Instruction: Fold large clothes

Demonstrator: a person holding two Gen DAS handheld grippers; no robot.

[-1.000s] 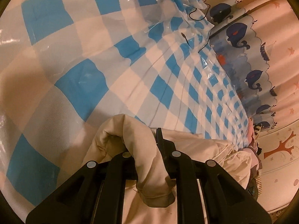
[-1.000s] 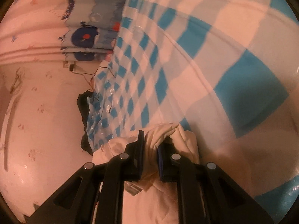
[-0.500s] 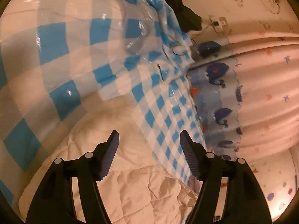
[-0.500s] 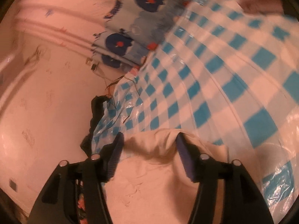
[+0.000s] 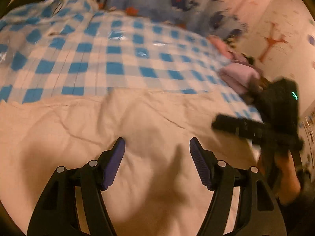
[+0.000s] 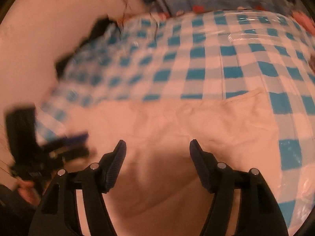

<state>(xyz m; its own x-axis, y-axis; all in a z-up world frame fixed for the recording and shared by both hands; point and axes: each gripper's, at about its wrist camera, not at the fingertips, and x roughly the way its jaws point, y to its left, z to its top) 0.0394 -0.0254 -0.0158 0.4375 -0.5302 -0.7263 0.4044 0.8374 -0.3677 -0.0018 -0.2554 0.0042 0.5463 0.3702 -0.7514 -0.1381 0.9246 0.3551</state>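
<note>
Both grippers (image 5: 157, 147) (image 6: 157, 149) tilted down, agape

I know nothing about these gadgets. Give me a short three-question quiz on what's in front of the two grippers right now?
1. True or false: the left gripper is clamped on the cream garment.
2. What pattern covers the sheet under the garment?
3. In the left view, the right gripper appears: A) near the right edge, B) at the top, C) nowhere.

Key: 1. False; its jaws stand apart above the cloth, nothing between them. 2. Blue and white checks. 3. A.
</note>
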